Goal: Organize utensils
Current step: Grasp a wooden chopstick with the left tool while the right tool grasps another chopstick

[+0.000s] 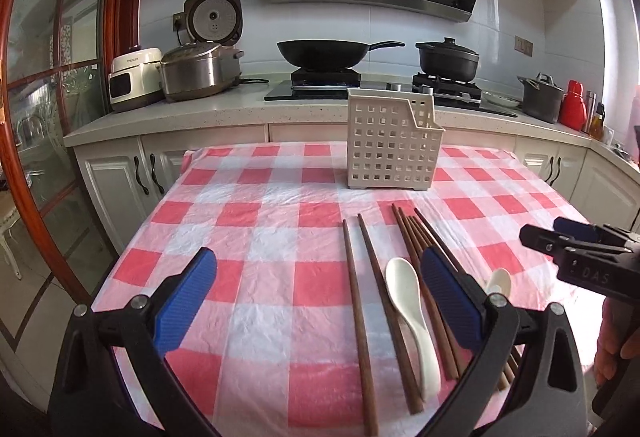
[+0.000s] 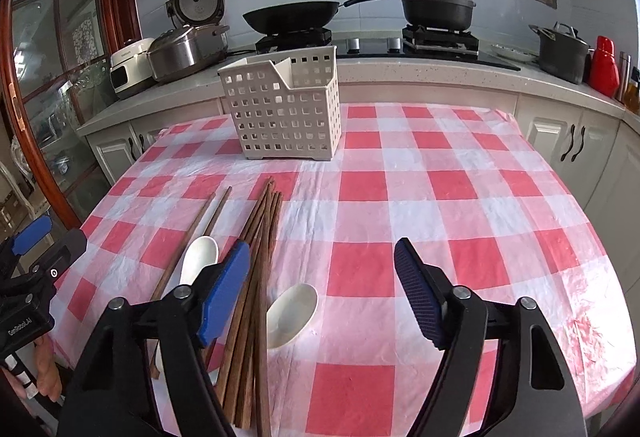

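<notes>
A white perforated basket (image 1: 392, 149) (image 2: 284, 109) stands upright at the far side of the red-checked table (image 1: 256, 221) (image 2: 440, 197). Nearer lie two loose brown chopsticks (image 1: 355, 297), a bundle of several chopsticks (image 1: 412, 237) (image 2: 260, 237) and two white spoons (image 1: 408, 309) (image 2: 292, 311). My left gripper (image 1: 320, 277) is open above the loose chopsticks and one spoon, holding nothing. My right gripper (image 2: 322, 269) is open over the other spoon, its left finger (image 2: 228, 289) above the bundle, pads clear of everything. Each gripper shows at the edge of the other's view (image 1: 544, 233) (image 2: 32, 237).
Behind the table runs a counter (image 1: 200, 117) with rice cookers (image 1: 192, 73), a wok (image 1: 320, 53) and a black pot (image 1: 448, 57) on the stove, a grey pot (image 1: 540, 97) and a red flask (image 1: 573, 105). A glass door (image 1: 48, 117) stands left. White cabinets (image 2: 568, 141) are right.
</notes>
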Motion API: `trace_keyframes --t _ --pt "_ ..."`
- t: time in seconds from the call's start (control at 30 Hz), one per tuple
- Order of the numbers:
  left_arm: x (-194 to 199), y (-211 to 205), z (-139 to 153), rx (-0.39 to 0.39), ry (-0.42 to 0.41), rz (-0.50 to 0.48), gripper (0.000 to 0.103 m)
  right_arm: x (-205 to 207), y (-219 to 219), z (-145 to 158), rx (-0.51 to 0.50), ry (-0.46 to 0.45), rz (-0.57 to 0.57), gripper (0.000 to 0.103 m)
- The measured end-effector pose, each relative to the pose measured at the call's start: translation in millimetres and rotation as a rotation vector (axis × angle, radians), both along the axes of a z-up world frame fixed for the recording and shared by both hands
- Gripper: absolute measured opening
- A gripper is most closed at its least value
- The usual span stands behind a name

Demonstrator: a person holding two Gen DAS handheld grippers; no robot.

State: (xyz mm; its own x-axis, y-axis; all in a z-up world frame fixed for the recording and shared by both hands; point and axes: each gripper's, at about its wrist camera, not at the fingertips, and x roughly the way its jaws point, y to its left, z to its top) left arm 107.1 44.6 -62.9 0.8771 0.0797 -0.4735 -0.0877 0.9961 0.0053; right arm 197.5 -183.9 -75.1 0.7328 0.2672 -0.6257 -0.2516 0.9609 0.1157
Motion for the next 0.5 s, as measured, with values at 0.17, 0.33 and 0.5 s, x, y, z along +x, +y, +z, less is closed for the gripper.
trace_keyframes --t 0.17,0.33,0.5 --pt "23 4 -2 -0.030 0.013 -0.021 0.098 34 24 -15 -0.027 0.081 0.046 0.046" --pt "40 7 -9 -0.024 0.046 -0.049 0.098 59 51 -22 -0.054 0.140 0.114 0.037" --pt "56 16 -18 -0.055 0.107 -0.061 0.098 73 66 -31 -0.080 0.185 0.148 0.028"
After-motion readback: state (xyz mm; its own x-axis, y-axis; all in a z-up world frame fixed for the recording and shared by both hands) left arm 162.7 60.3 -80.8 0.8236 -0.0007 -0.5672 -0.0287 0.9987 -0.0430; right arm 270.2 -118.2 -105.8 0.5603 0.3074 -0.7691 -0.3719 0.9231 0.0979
